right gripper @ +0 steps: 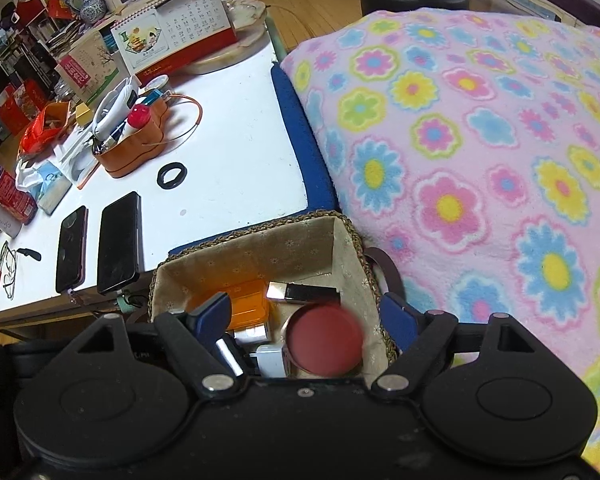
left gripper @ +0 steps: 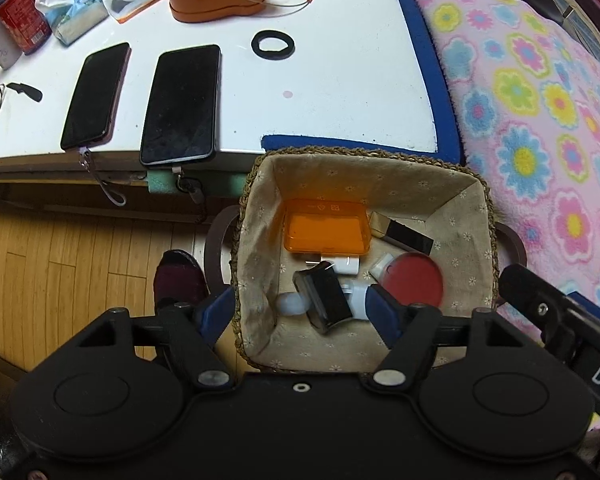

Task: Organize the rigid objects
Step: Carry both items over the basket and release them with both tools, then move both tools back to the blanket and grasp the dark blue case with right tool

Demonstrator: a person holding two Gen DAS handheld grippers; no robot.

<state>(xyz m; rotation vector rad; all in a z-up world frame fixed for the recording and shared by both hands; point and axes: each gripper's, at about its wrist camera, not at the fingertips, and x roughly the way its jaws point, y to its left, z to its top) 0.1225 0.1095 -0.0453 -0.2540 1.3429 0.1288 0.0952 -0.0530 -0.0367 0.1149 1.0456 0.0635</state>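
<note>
While both grippers hung over the lined basket [left gripper: 256,216], the left gripper [left gripper: 300,312] had its fingers open around the loose black rectangular case [left gripper: 324,300], whose long axis ran from 11 to 5 o'clock. The right gripper [right gripper: 308,320] stood open over the red round compact [right gripper: 325,340], gripping nothing.

- Two phones [left gripper: 96,96] [left gripper: 182,104], ahead-left of the left gripper
- One black ring [left gripper: 272,45], farther ahead
- One basket [left gripper: 364,152], directly below
- One orange case [left gripper: 324,230] inside

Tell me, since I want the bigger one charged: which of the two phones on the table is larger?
The phone nearer the basket: the larger phone is wider and longer than the slimmer phone beside it.
</note>
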